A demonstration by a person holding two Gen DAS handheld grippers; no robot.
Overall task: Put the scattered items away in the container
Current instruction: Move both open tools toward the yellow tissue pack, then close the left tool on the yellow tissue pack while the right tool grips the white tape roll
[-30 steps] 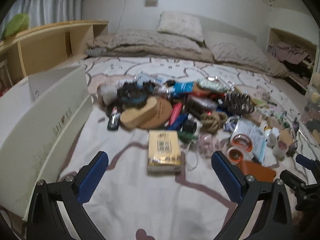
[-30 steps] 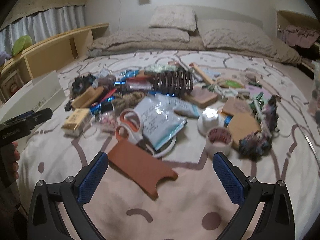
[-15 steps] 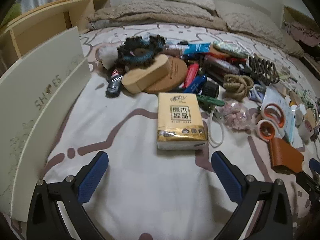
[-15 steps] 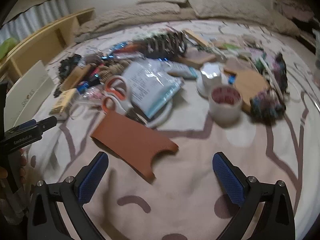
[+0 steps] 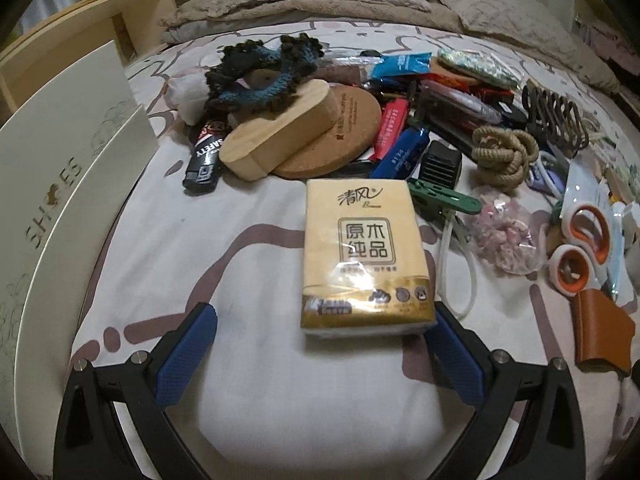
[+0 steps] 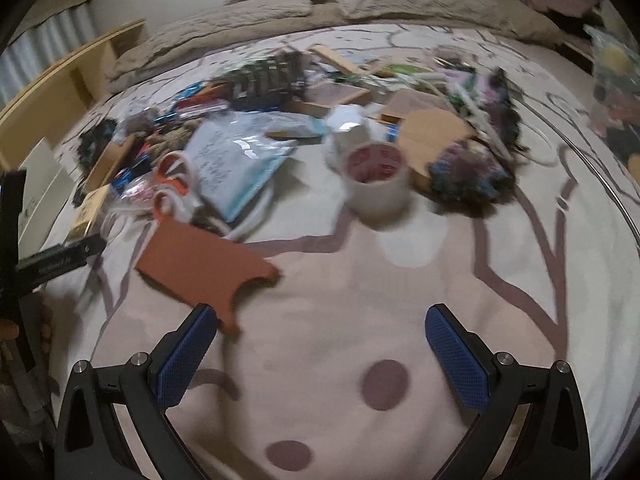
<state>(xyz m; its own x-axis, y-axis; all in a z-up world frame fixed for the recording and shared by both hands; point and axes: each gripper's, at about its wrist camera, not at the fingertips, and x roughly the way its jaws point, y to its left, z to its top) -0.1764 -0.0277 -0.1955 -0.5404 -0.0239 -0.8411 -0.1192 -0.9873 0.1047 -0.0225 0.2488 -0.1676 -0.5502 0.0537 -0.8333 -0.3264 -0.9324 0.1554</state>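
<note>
Left gripper [image 5: 320,336]: jaws spread wide, yellow tissue pack [image 5: 365,256] lying between its fingertips, ungripped | Right gripper [image 6: 320,338]: jaws spread, empty, over bedsheet [image 6: 340,360] near brown leather sleeve [image 6: 204,264] | White shoe box [image 5: 52,208]: left of the pile, apart from the pack

Dim indoor light, glare on plastic wrappers, right view motion-blurred (both fisheye-warped, edges vignetted).

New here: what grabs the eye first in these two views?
The yellow tissue pack lies flat on the bedspread, dead ahead of the open left gripper. Behind it sprawls a clutter pile. Near the open right gripper lie a brown leather sleeve and a white tape roll.
</note>
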